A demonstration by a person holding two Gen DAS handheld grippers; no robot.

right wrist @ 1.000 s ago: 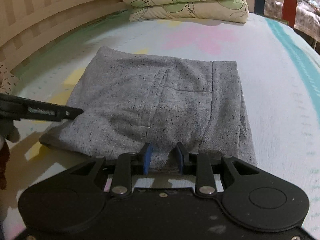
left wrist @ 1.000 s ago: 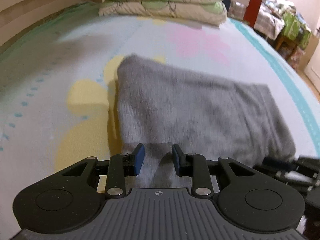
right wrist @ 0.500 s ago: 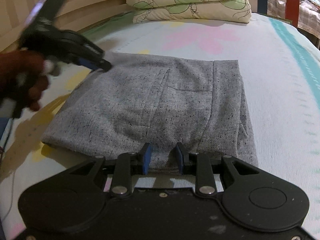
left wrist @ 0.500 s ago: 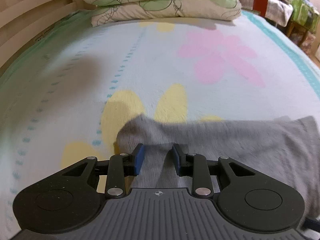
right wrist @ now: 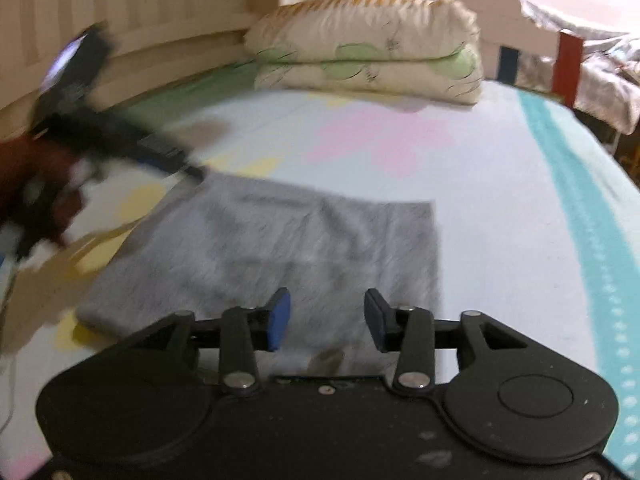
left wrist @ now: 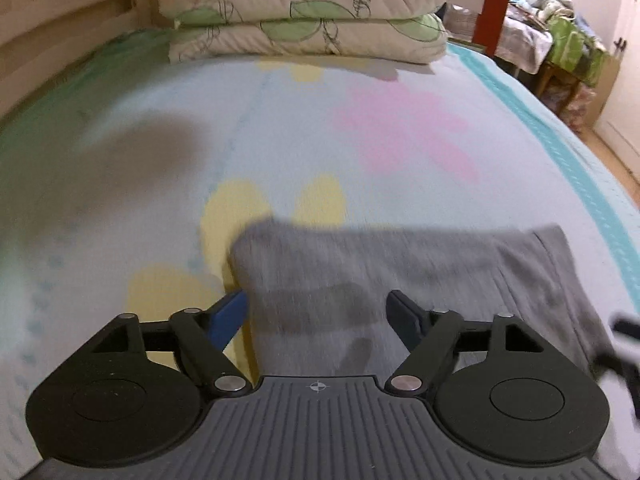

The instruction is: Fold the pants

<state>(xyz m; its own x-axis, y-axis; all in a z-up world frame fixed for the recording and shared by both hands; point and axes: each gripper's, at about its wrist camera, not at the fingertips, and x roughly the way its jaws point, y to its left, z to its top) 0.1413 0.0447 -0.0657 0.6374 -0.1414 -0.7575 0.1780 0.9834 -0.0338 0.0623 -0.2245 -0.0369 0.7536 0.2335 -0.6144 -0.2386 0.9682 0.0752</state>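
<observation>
Left wrist view: the left claw (left wrist: 316, 312) is spreading its jaws, blue pads clear of the cloth, nothing gripped. Beneath it the grey pants (left wrist: 400, 280) lie folded into a soft, fuzzy knit slab across the lower middle of the frame, flat on the bed (left wrist: 280, 128) with its pastel flower-print sheet. Two plump quilted pillows (left wrist: 308, 12) are stacked at the top.

Right wrist view: the right claw (right wrist: 326, 316) is also widening, released, over the near edge of the pants (right wrist: 280, 248), a blurred rectangle at centre. At the left a hand (right wrist: 36, 184) holds the other claw near the pants' far left corner.
</observation>
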